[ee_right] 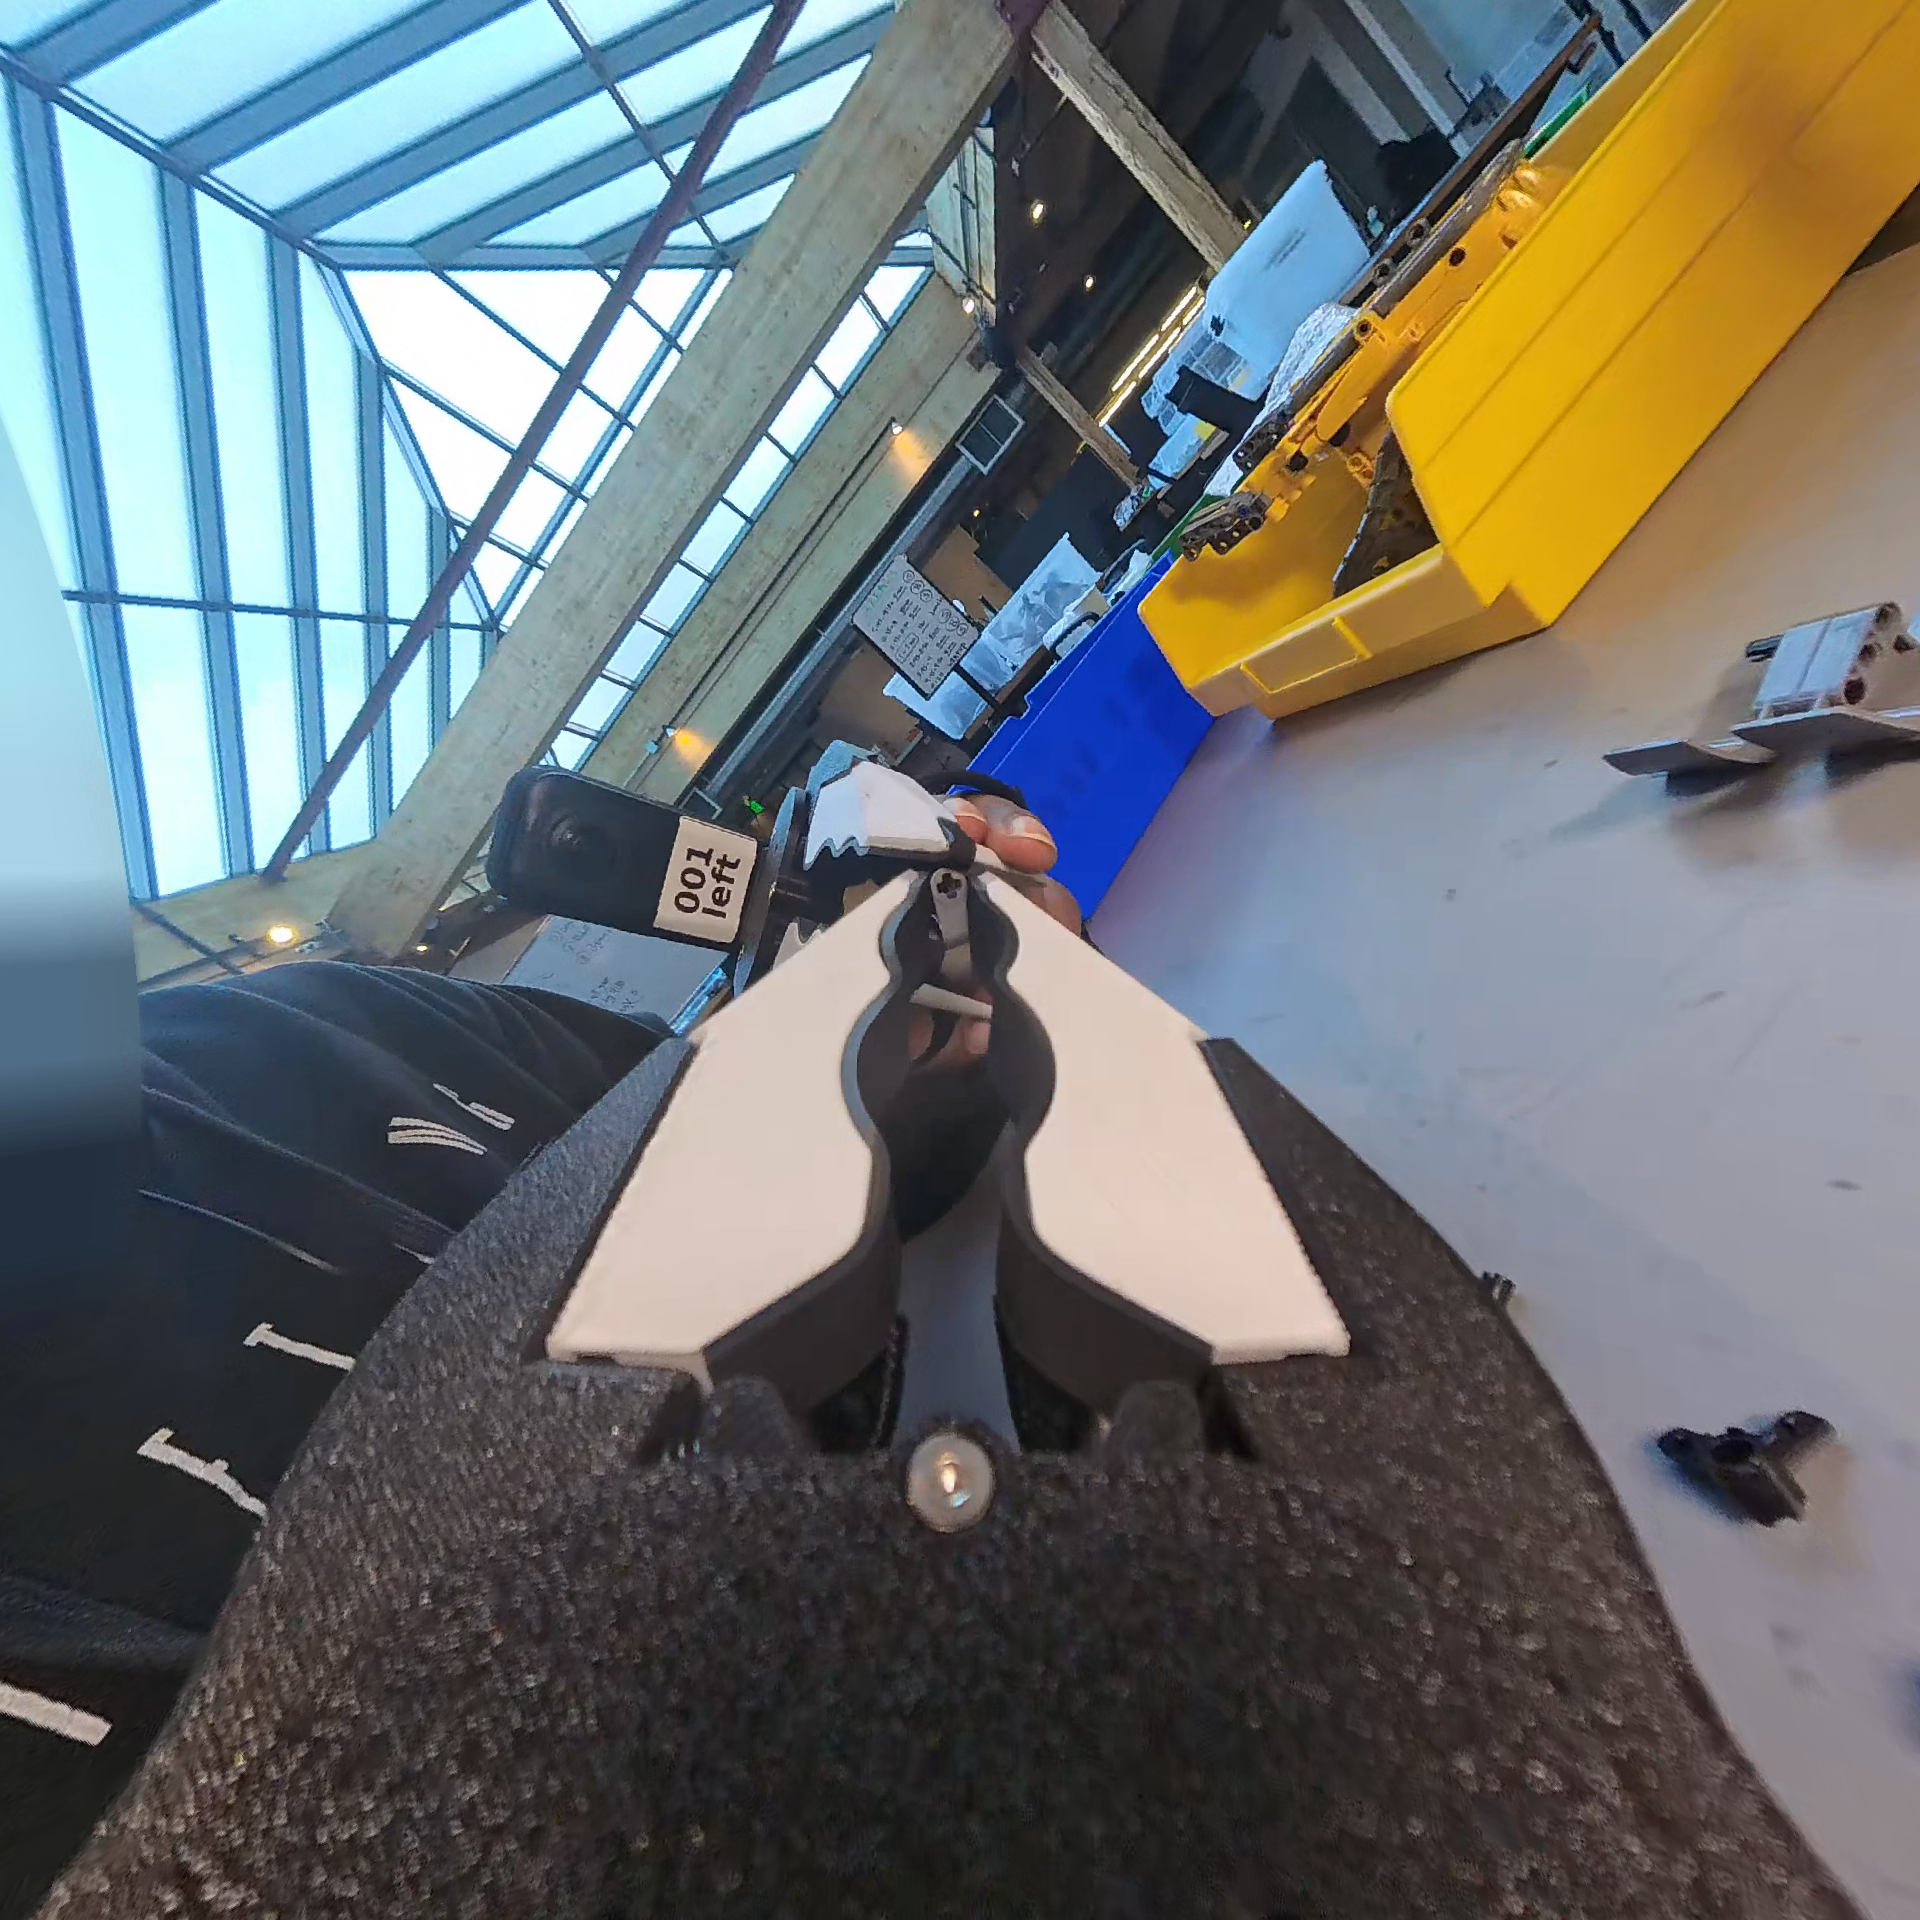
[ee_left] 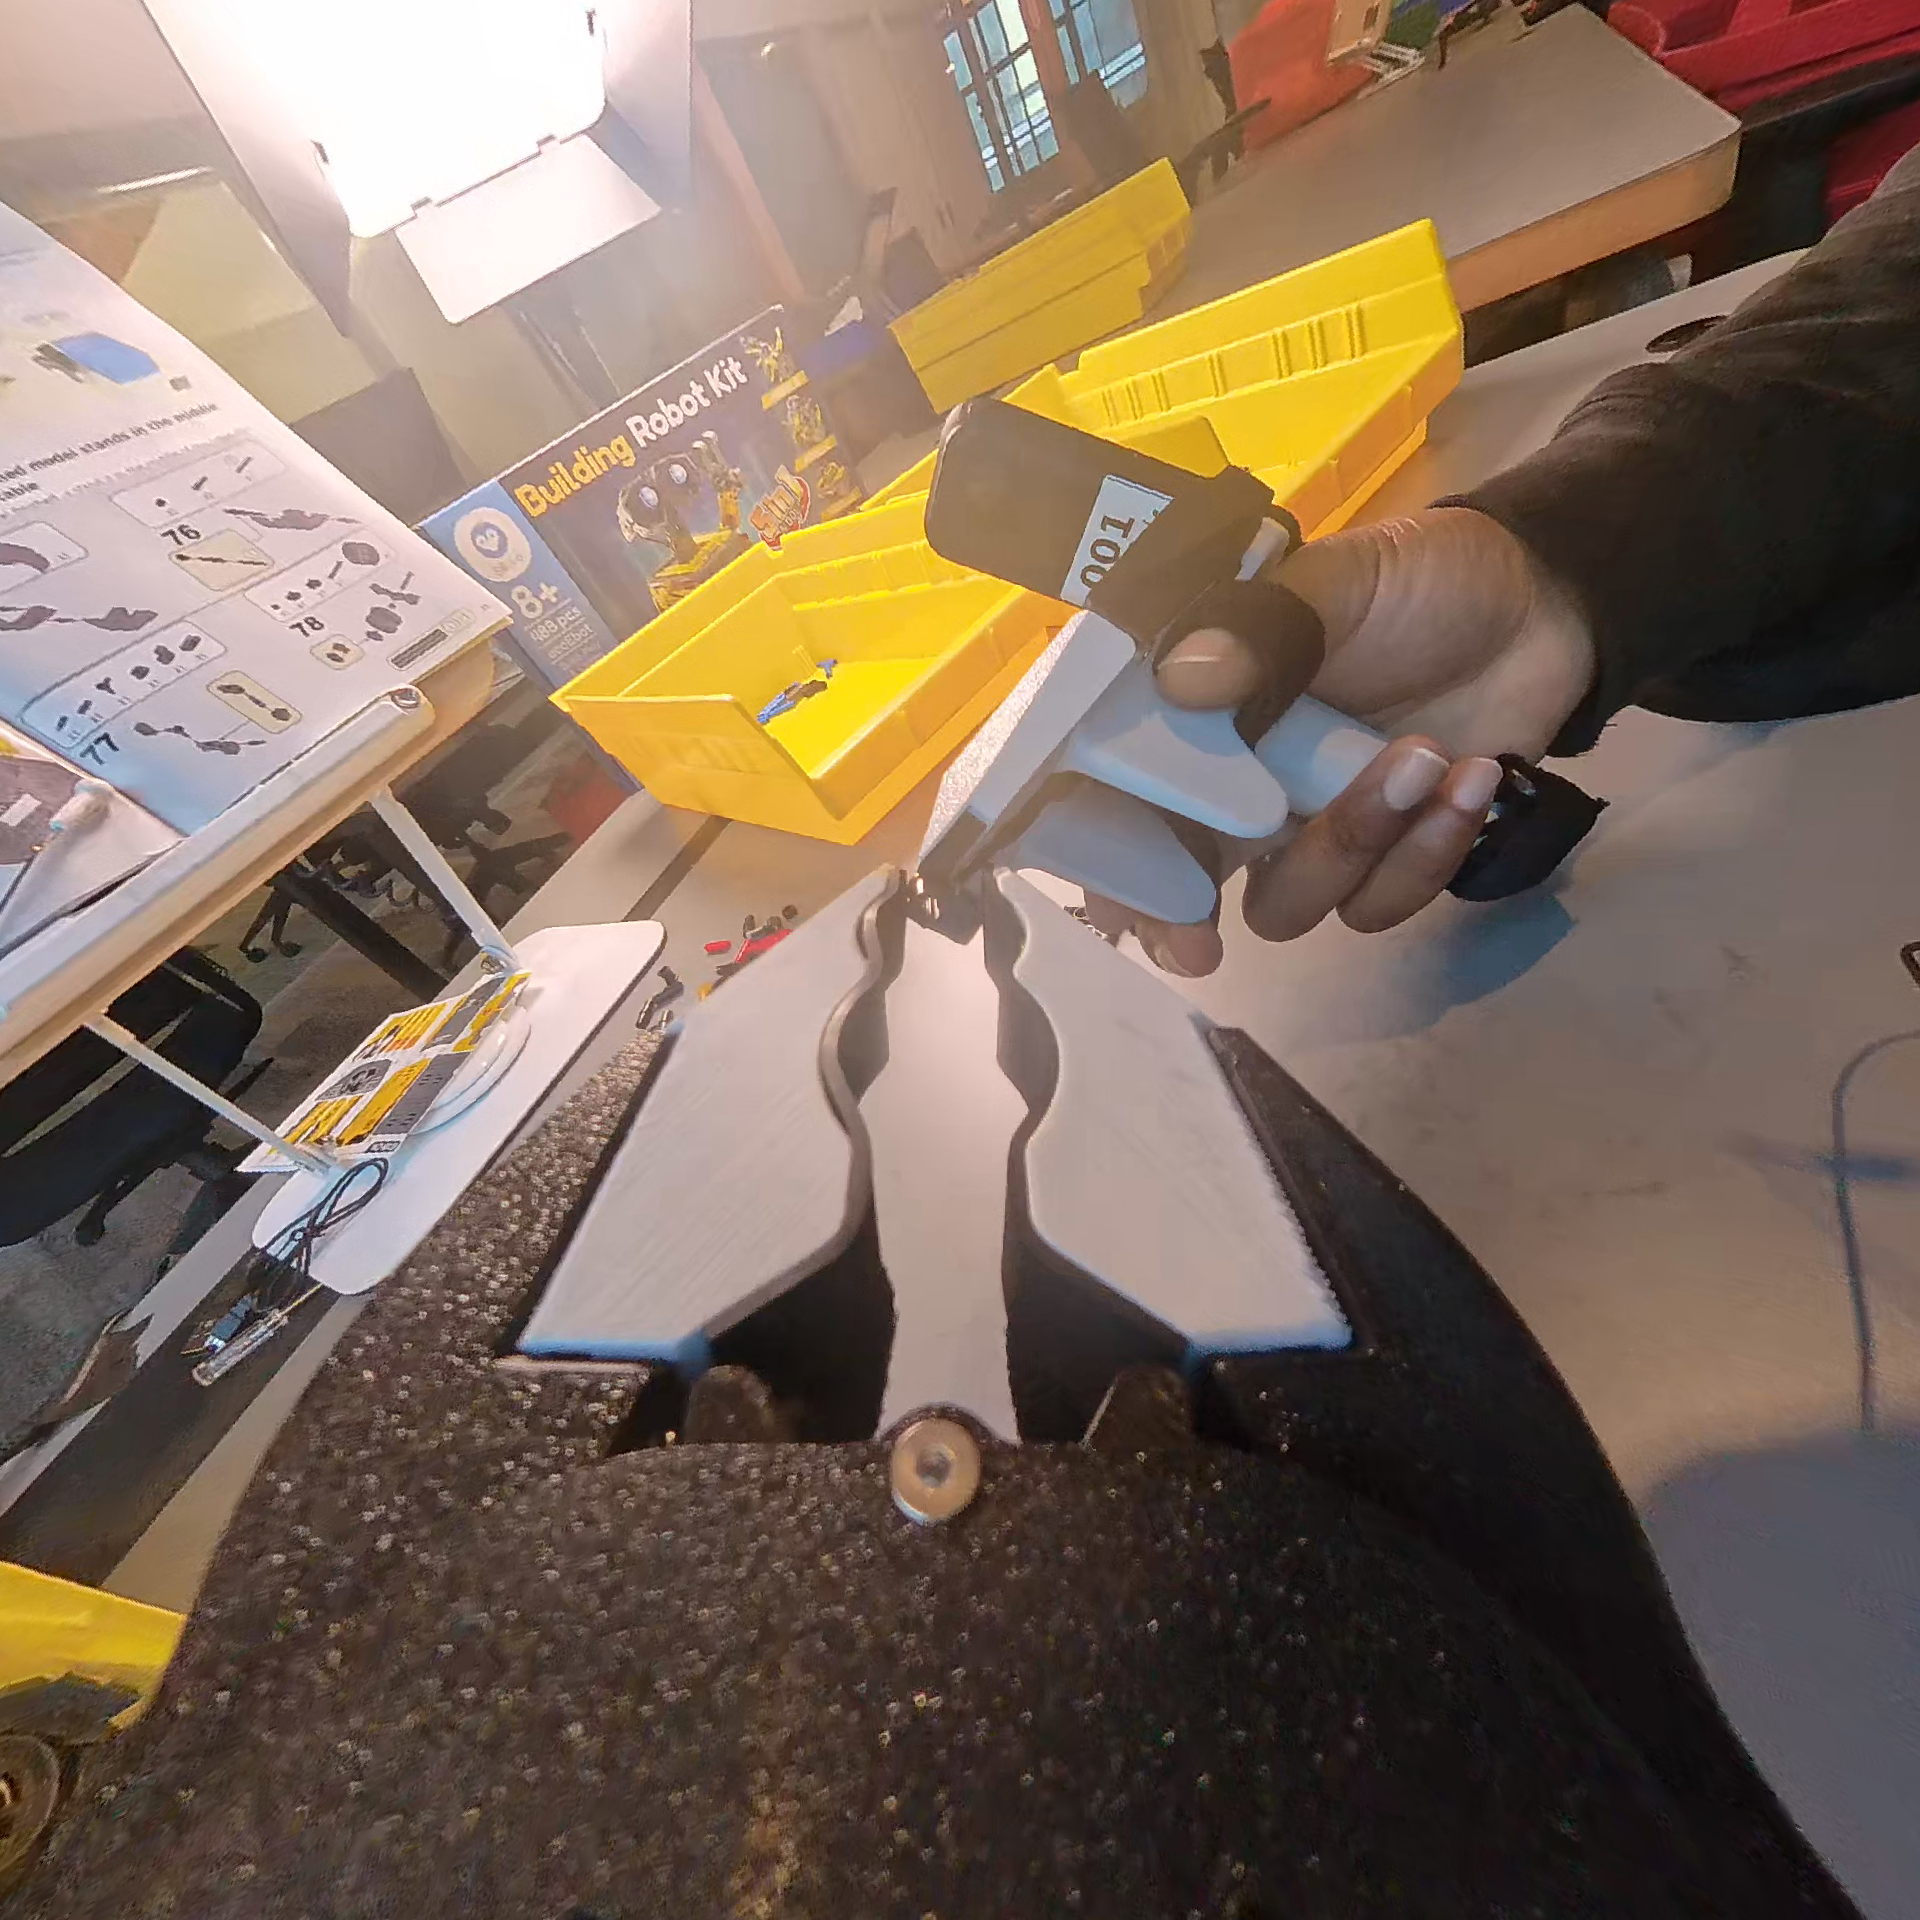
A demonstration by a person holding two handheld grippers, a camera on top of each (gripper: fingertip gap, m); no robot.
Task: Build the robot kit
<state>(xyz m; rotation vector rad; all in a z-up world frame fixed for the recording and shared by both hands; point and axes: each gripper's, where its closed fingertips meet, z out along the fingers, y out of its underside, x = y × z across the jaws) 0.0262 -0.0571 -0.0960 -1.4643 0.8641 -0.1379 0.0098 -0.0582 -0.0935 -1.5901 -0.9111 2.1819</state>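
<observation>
Both grippers' fingers meet tip to tip — right gripper (ee_right: 951, 894) pinching a small grey piece (ee_right: 954, 935), left gripper (ee_left: 940, 902) nearly closed, its grasp unclear.

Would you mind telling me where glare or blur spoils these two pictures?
Left wrist view: the bright studio lamp washes out the upper left, hazing the blue cardboard kit box. Right wrist view: a smeared patch covers the left edge; the glass skylight roof looks bright yet readable.

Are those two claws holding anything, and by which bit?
The right gripper pinches a small grey part near its cross-holed upper end. Something dark sits between the left gripper's tips; a hold cannot be told.
</observation>
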